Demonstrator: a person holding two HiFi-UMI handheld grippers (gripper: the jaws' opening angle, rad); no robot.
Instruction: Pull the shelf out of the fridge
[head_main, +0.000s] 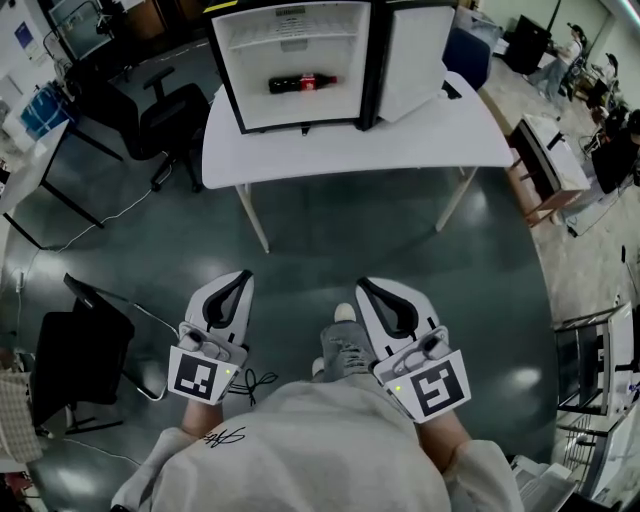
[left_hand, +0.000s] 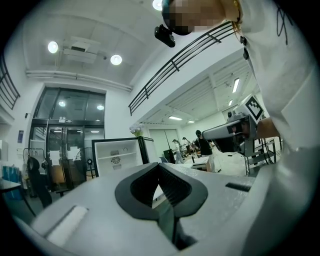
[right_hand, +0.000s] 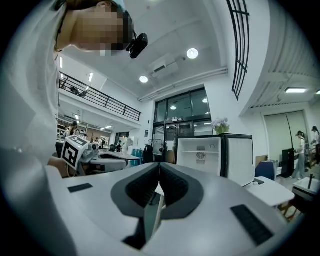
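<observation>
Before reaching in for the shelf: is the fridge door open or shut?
Open: the fridge door stands swung aside at right, baring the bottle inside.

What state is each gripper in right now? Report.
Left gripper: closed, holding nothing.
Right gripper: closed, holding nothing.

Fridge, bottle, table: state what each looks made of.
Fridge: smooth white inner lining, probably moulded plastic; the black outer frame's material is unclear. Bottle: dark contents and a red label, likely clear plastic, though glass cannot be ruled out. Table: flat matte white top, perhaps laminate; its slim white legs look like painted metal.
</observation>
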